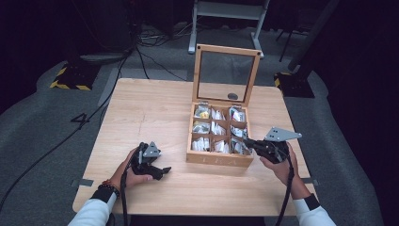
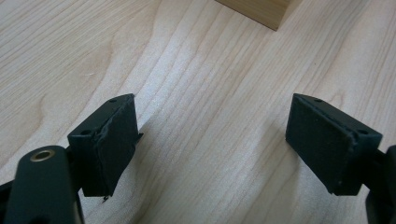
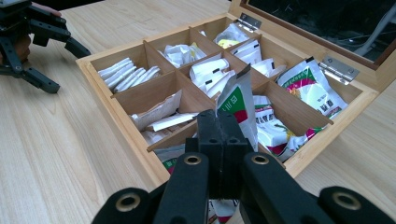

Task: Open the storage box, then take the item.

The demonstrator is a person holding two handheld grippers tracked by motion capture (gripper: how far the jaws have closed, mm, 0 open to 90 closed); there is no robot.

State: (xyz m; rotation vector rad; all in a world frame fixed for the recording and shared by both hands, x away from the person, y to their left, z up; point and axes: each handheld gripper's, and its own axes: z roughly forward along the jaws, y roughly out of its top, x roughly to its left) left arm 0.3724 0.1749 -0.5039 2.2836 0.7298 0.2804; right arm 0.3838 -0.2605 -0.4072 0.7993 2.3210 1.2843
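A wooden box point(image 1: 219, 159) with nine compartments stands on the table, its glass lid point(image 1: 227, 75) raised upright. Paper packets and sachets lie in the compartments. My right gripper point(image 3: 222, 128) is at the box's front right corner point(image 1: 248, 142), shut on a white packet with green and red print point(image 3: 238, 100) that stands up out of the near compartment. My left gripper point(image 2: 212, 140) rests on the table left of the box point(image 1: 162, 172), open, with bare wood between its jaws. The right gripper view also catches it at the far left point(image 3: 70, 70).
The table point(image 1: 155, 113) is light wood; a corner of the box point(image 2: 257, 9) shows ahead of the left gripper. Metal hinges point(image 3: 338, 67) join lid and box. Cables and a desk frame point(image 1: 226, 14) lie on the grey floor beyond the table.
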